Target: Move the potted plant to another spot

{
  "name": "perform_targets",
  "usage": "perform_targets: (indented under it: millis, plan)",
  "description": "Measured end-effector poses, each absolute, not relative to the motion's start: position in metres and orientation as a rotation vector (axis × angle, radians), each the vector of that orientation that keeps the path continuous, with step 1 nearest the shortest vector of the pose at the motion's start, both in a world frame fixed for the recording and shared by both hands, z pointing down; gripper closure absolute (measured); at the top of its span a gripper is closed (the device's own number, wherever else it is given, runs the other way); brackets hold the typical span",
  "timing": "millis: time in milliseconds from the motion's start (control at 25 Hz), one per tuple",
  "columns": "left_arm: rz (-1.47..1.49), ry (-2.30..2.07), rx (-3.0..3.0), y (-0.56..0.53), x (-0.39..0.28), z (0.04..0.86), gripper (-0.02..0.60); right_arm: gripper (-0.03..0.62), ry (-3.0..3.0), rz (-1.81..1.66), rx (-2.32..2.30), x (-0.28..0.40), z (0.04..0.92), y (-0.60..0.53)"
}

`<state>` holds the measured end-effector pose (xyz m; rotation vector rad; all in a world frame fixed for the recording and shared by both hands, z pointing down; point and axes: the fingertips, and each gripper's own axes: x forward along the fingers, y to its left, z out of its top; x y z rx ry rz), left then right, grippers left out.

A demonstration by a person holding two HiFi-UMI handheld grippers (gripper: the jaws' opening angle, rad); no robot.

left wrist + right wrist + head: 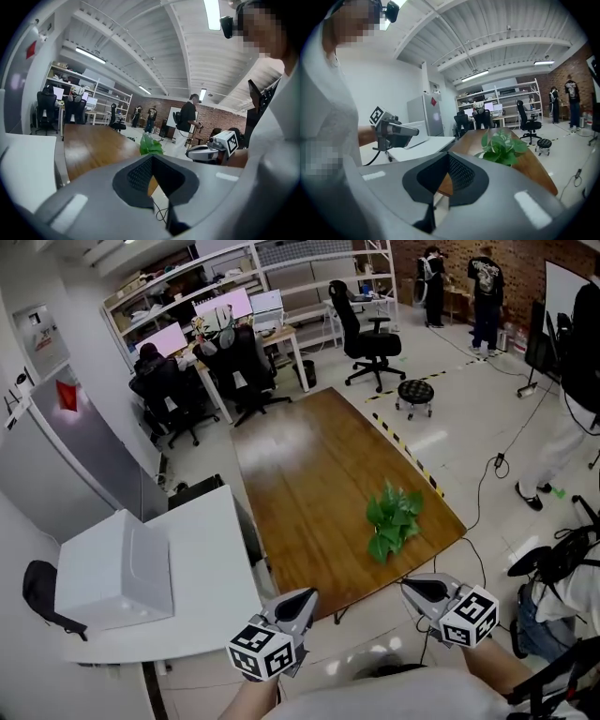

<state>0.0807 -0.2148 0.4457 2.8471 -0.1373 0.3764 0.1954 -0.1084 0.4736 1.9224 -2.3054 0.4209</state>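
leafy green potted plant [395,518], upright, on wooden table [309,484]

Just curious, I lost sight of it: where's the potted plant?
In the head view, the potted plant stands on the wooden table near its right edge, ahead of the right gripper.

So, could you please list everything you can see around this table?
potted plant: one, green, wooden table's near right part
wooden table: one, brown, centre
white table: one, white, left of it
box: one, white, on the white table
office chairs: several, black, far desks
stool: one, black, beyond the wooden table
people: three standing, far right
left gripper: grey, shut, empty
right gripper: grey, shut, empty
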Motion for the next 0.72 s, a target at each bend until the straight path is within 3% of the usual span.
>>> perform_targets:
  millis: [720]
  plan:
    - [0.483,-0.179,2.798,-0.233,0.104,0.466,0.588,0.585,-2.167,0.392,1.944,0.298,0.552,-0.134]
